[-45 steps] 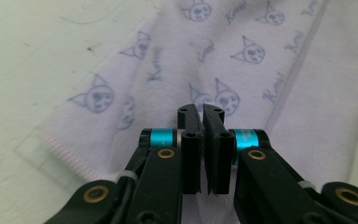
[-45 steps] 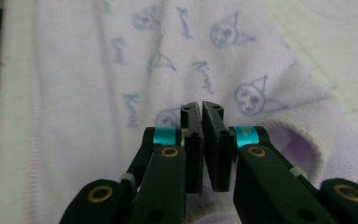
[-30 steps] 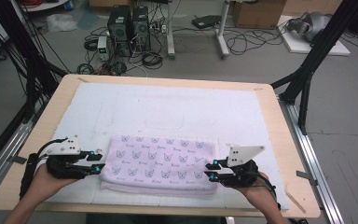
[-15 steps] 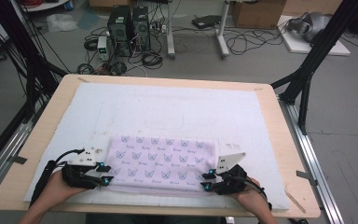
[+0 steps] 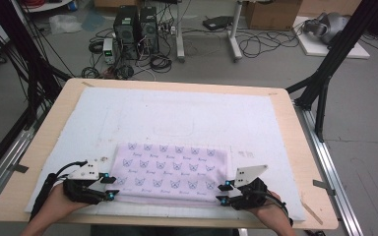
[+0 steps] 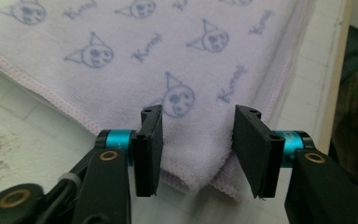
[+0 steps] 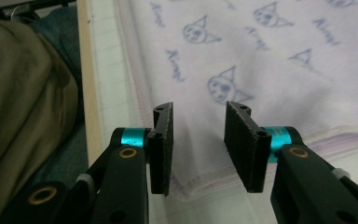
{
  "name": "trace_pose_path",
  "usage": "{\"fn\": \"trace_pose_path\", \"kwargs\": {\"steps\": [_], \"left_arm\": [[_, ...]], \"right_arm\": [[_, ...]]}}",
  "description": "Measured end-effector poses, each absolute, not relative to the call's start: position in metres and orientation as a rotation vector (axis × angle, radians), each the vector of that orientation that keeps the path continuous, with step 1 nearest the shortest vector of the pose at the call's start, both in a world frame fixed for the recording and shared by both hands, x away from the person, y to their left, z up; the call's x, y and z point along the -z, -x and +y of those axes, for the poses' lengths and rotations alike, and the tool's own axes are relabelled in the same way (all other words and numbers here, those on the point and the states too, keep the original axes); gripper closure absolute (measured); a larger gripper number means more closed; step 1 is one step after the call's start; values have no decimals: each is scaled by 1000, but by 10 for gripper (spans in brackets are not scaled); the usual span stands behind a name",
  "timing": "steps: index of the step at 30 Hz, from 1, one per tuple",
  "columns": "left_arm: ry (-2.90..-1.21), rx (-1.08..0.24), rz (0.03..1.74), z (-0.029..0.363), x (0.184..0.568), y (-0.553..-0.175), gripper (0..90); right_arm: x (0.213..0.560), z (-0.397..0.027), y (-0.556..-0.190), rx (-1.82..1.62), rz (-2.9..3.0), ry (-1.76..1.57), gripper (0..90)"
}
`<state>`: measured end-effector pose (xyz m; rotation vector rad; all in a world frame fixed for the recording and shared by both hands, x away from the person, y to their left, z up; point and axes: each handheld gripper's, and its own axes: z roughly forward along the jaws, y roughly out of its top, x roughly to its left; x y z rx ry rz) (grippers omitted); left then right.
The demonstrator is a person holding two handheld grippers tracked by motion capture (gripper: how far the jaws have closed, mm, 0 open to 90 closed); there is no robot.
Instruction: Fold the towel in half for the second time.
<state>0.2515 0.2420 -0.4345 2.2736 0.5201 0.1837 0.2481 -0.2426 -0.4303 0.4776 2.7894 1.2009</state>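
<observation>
A folded lilac towel (image 5: 172,172) printed with blue cat faces lies flat on the white mat (image 5: 192,113). My left gripper (image 5: 109,186) rests low at its near left corner. In the left gripper view the towel (image 6: 168,56) puts its corner between the jaws of the open left gripper (image 6: 198,144), and no pad presses on it. My right gripper (image 5: 223,192) sits at the near right corner. Its jaws have just been opening. In the right gripper view the towel (image 7: 261,60) has its hem loose between the jaws of the right gripper (image 7: 198,144).
The mat covers most of a wooden table (image 5: 302,147), whose near edge (image 7: 86,93) runs close beside the right gripper. The person's clothing (image 7: 23,93) lies just past that edge. Computers and cables (image 5: 138,24) stand on the floor beyond the table.
Both hands have sunk toward the mat and drawn slightly inward to the towel's near corners. The right gripper's jaws stand wider than before.
</observation>
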Motion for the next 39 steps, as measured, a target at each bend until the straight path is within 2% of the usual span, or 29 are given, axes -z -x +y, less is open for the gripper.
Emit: {"fn": "trace_pose_path", "kwargs": {"steps": [1, 3, 4, 12, 18, 19, 21, 22, 28, 33, 39], "left_arm": [[-2271, -193, 511, 241, 435, -251, 613], [-2272, -192, 510, 241, 434, -253, 786], [-2278, -182, 509, 241, 432, -256, 821], [-2210, -239, 501, 246, 406, -248, 849], [-2247, -197, 453, 244, 409, -230, 840], [-2249, -188, 459, 244, 413, -230, 803], [-2239, -195, 486, 245, 415, -232, 661], [-2220, -192, 498, 245, 415, -233, 636], [-2221, -206, 508, 244, 415, -241, 676], [-2251, -195, 556, 250, 435, -240, 649], [-2201, -209, 568, 252, 432, -241, 611]], "right_arm": [[432, -241, -248, -1189, 2794, -480, 638], [436, -239, -250, -1173, 2816, -492, 765], [436, -239, -252, -1180, 2825, -504, 831], [410, -248, -251, -1274, 2756, -476, 859], [407, -255, -236, -1300, 2759, -457, 853], [410, -254, -235, -1306, 2778, -459, 818], [413, -253, -235, -1330, 2768, -480, 761], [413, -253, -237, -1356, 2749, -487, 740], [417, -248, -253, -1334, 2693, -567, 681], [439, -255, -257, -1245, 2736, -641, 680], [439, -261, -253, -1273, 2707, -649, 617]]}}
